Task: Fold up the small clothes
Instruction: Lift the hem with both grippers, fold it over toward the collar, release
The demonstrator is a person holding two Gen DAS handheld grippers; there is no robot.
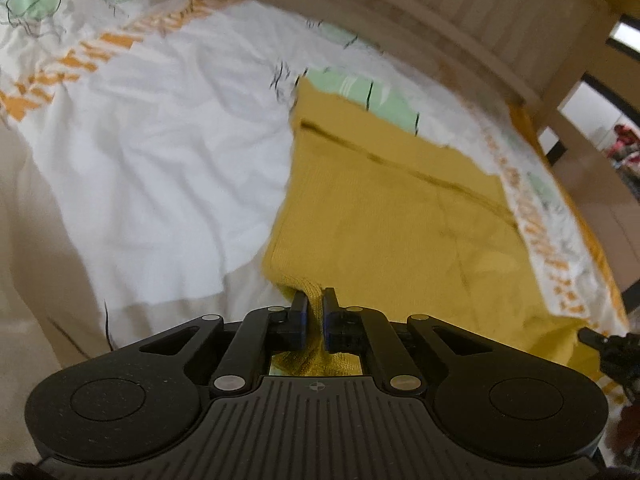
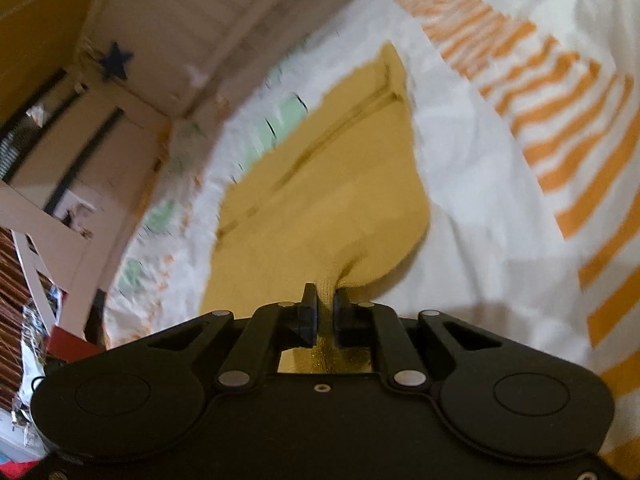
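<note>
A white bedsheet with orange stripes and pale green patches covers the bed, and a pale wooden slatted bed frame stands along its far edge. On the sheet, near that far edge, lies the mustard-yellow knitted garment. My left gripper is closed on its near hem, and my right gripper pinches the same hem, bunched between the pads.

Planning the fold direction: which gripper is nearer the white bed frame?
Right. The right gripper pinches the yellow garment on the side toward the bed frame; the left gripper holds the opposite corner.
</note>
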